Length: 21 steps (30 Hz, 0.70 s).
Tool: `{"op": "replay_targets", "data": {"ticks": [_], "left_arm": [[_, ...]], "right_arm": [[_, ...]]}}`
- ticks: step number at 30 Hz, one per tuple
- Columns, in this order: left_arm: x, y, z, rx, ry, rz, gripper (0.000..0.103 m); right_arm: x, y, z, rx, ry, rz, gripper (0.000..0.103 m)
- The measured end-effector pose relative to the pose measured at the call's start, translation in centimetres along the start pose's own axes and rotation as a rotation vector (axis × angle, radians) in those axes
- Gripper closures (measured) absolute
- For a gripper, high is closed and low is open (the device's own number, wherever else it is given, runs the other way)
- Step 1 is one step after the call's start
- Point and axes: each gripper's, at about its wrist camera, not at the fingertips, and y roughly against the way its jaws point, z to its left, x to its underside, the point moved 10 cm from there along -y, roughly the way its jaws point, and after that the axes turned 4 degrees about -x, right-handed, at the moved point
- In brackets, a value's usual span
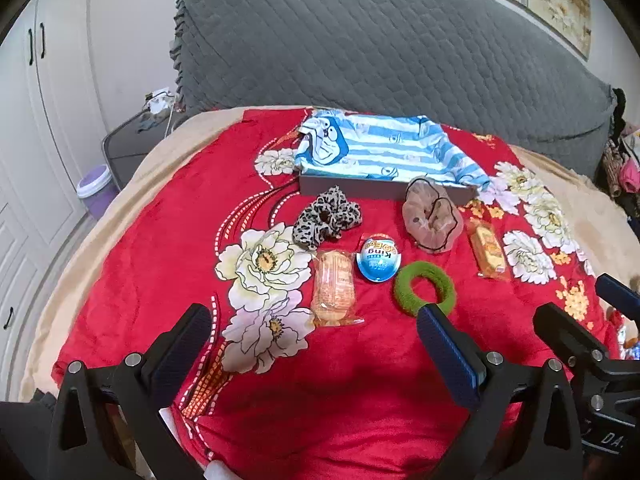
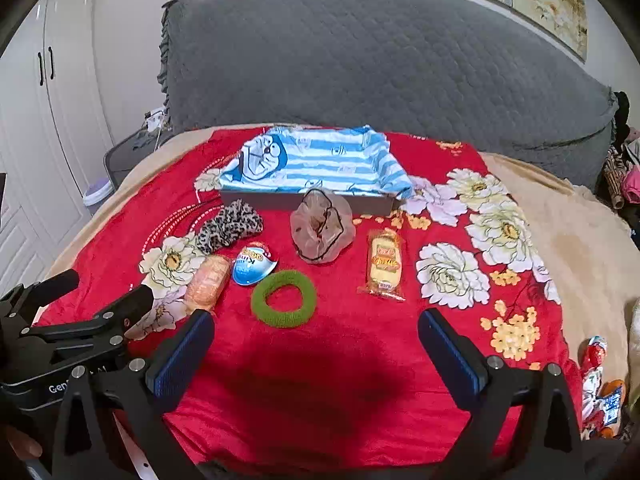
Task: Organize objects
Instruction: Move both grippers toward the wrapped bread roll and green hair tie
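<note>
On the red flowered blanket [image 1: 160, 240] lie a leopard-print scrunchie [image 1: 326, 222], a beige sheer scrunchie [image 1: 434, 220], a green ring scrunchie [image 1: 424, 288], a blue egg-shaped candy [image 1: 378, 262] and two wrapped snack cakes [image 1: 334, 288] [image 1: 488, 252]. Behind them stands a grey box lined with blue-striped cartoon cloth [image 1: 380, 152]. My left gripper [image 1: 316, 332] hovers open in front of the row, nothing between its fingers. The right wrist view shows the green scrunchie [image 2: 285, 298], the candy [image 2: 253, 266], the yellow cake [image 2: 385, 266] and the box [image 2: 316, 166]. My right gripper [image 2: 316, 336] is open and holds nothing.
A grey quilted headboard [image 1: 380, 40] rises behind the bed. White wardrobe doors [image 1: 36, 120] and a purple bin [image 1: 96, 188] stand on the left. More candy wrappers [image 2: 602, 392] lie at the blanket's right edge. Clutter sits at the far right.
</note>
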Motion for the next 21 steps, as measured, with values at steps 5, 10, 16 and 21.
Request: {"op": "replay_targets", "data": {"ticks": [5,10,16,21], "left_arm": [[-0.4,1.9,0.2,0.001,0.000,-0.023,0.001],[-0.9,3.4,0.3,0.003,-0.006,-0.043,0.001],[-1.3,4.7,0.7,-0.002,0.000,-0.068,0.001],[-1.5,4.7,0.7,0.003,-0.001,-0.069,0.001]], "right_arm": [[-0.9,2.4,0.3,0.001,0.015,-0.047,0.000],[-1.5,4.2,0.7,-0.002,0.025,-0.075,0.000],[-1.5,5.5,1.0,-0.001,0.031,-0.086,0.000],[-1.4,5.2,0.9,-0.008,0.030,-0.077,0.000]]}}
